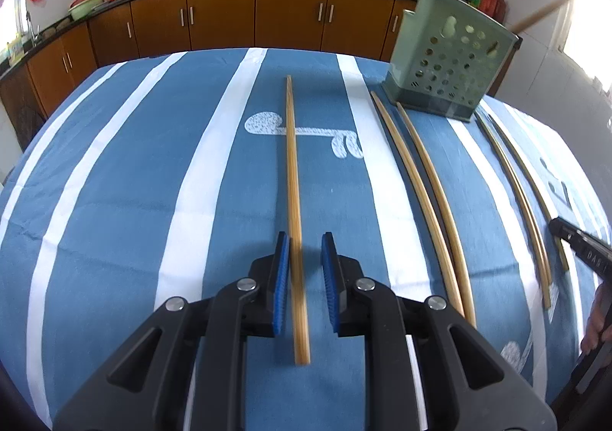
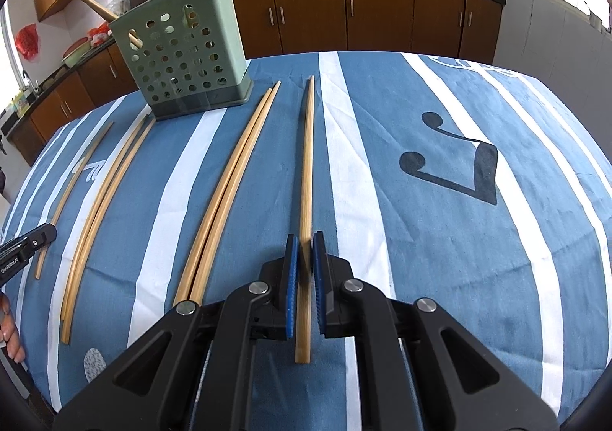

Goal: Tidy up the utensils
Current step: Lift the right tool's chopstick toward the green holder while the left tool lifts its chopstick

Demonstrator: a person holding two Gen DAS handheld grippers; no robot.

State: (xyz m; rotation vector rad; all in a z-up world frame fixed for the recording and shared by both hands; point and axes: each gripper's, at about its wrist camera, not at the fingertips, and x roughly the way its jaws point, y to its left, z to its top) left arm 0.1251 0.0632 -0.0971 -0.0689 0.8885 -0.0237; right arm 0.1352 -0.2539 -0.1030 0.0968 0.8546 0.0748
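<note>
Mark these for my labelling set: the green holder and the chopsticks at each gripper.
green holder (image 2: 179, 59): right wrist view, perforated front wall.
left chopsticks (image 1: 293, 178): left wrist view, mid-shaft.
right chopsticks (image 2: 306, 163): right wrist view, mid-shaft.

Blue-and-white stripes under pale bamboo

The bench cloth (image 2: 478, 239) is mid-blue with broad white stripes, a black music-note motif (image 2: 459, 170) and a speckled white motif (image 1: 302, 132). The chopsticks (image 2: 306, 201) are light tan bamboo. The utensil holder (image 2: 187, 59) is sage green, pierced with rows of round holes, on a darker grey-green base. Each gripper (image 1: 305, 278) is matte black with ridged blue pads (image 2: 291, 285) and silver pivot bolts.
</note>
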